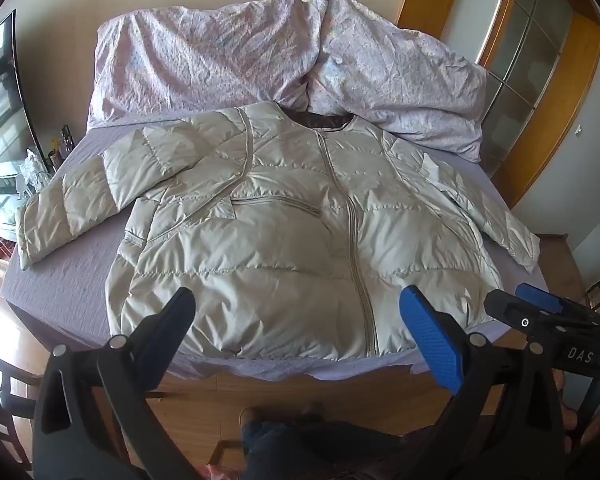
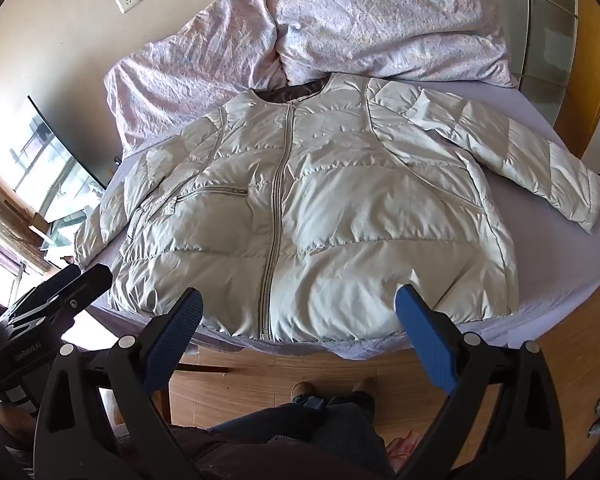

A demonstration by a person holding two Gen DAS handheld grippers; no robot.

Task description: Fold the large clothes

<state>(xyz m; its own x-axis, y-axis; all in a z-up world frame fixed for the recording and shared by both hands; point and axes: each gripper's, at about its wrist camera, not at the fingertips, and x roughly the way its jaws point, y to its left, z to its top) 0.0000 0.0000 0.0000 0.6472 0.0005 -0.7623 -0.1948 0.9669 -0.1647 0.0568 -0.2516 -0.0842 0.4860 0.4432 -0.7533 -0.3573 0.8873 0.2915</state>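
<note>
Bed [image 1: 60, 280]: puffer jacket [image 1: 292, 240] flat, crumpled duvet [image 1: 260, 52] behind.

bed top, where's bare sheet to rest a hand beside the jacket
Bare lavender sheet shows at the near left corner, between the left sleeve and the jacket body, and on the right past the right sleeve. The far end is crowded by the rumpled duvet.
</note>
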